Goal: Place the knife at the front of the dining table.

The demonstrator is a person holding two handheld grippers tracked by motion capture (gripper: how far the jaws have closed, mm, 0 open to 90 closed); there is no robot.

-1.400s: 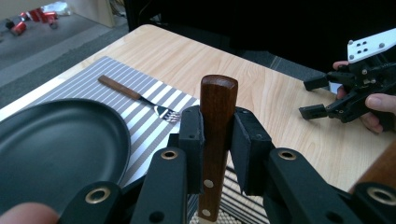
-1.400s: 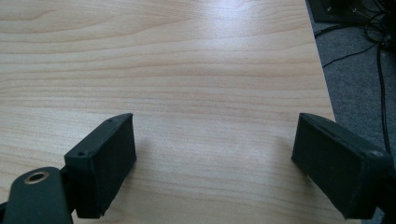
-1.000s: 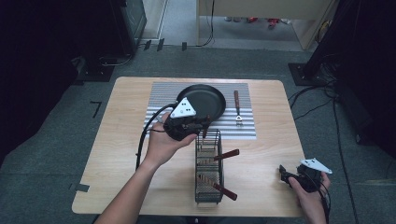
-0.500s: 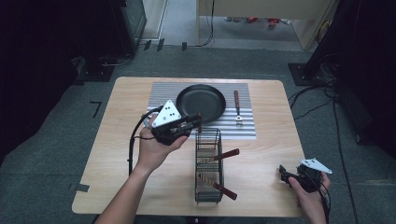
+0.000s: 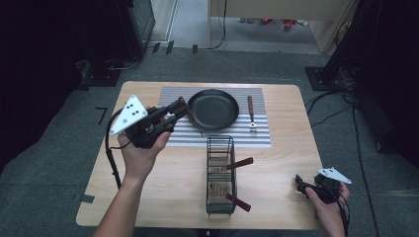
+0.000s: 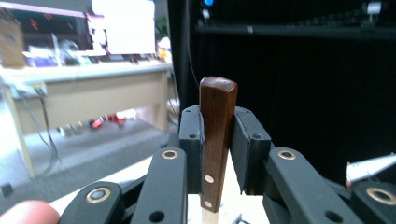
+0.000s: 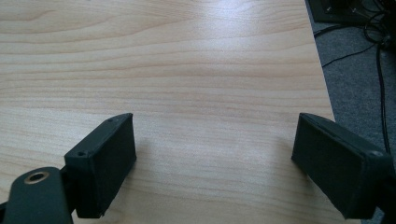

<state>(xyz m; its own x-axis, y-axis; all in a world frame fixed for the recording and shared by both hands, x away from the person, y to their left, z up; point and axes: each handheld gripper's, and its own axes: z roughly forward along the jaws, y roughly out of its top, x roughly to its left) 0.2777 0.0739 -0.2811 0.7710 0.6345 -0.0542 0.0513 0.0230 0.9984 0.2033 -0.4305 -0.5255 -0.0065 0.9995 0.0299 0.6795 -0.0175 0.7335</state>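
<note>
Left gripper (image 5: 174, 112) clamped on wooden utensil handle (image 6: 215, 135), held above the table (image 5: 281, 163) left of the pan (image 5: 213, 108).
Right gripper (image 5: 302, 183) rests at the table's near right corner, jaws wide apart with nothing between. Wire basket (image 5: 220, 174) holds other wooden-handled utensils.

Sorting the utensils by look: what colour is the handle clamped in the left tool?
Dark reddish-brown wood with pale rivets; the handle shows best in the left gripper view.

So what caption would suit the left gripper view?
Left gripper jaws clamped on a wooden handle, pointing upward.
</note>
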